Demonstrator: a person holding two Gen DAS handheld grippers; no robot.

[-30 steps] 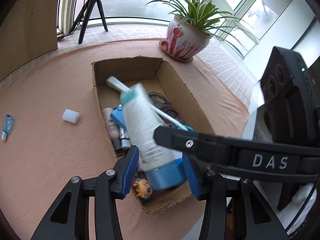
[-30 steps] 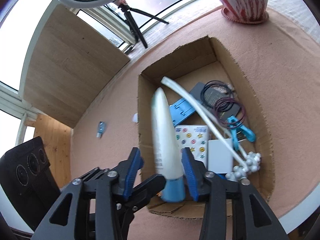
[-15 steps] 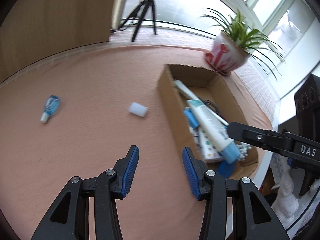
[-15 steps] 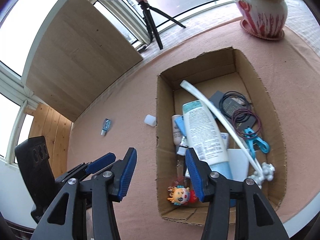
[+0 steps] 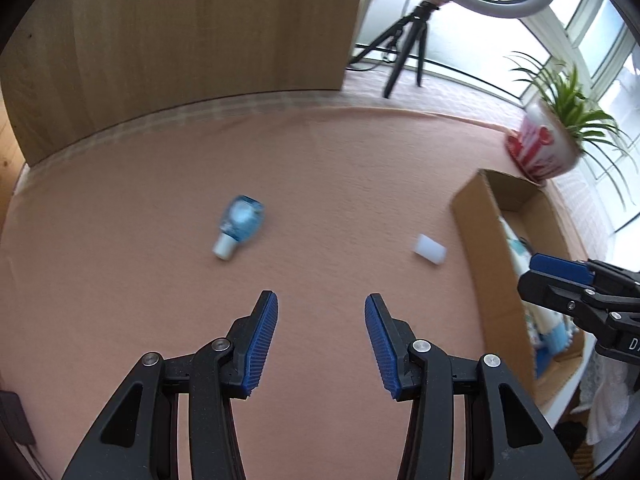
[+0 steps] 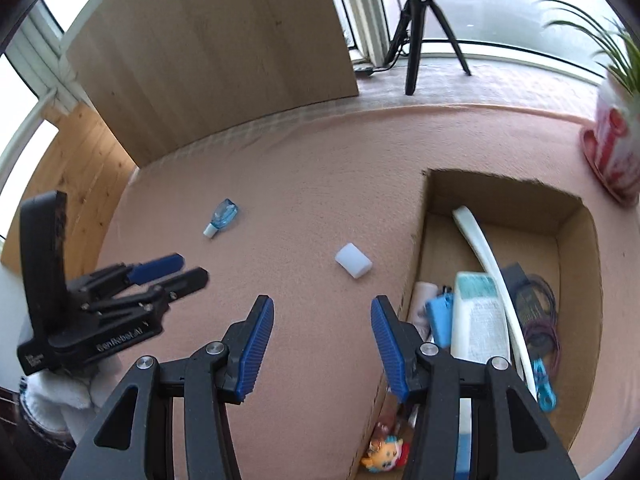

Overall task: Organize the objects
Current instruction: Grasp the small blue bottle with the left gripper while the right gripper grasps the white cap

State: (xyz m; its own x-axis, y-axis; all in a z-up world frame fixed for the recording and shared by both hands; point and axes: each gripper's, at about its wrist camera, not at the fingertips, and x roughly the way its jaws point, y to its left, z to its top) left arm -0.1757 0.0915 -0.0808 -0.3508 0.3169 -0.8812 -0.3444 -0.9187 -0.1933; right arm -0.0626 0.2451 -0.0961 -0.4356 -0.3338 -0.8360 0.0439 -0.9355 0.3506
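On the pink cloth a small blue bottle (image 5: 241, 224) lies capped white; both hand-held grippers gape empty

1. The small blue bottle (image 5: 239, 226) is motion-blurred in the left wrist view — its label cannot be read.
2. The cardboard box (image 6: 416, 280) has its near end hidden behind the right gripper (image 6: 322, 348).
3. The potted plant (image 6: 616, 148) is cut off at the frame's edge — blurred too.
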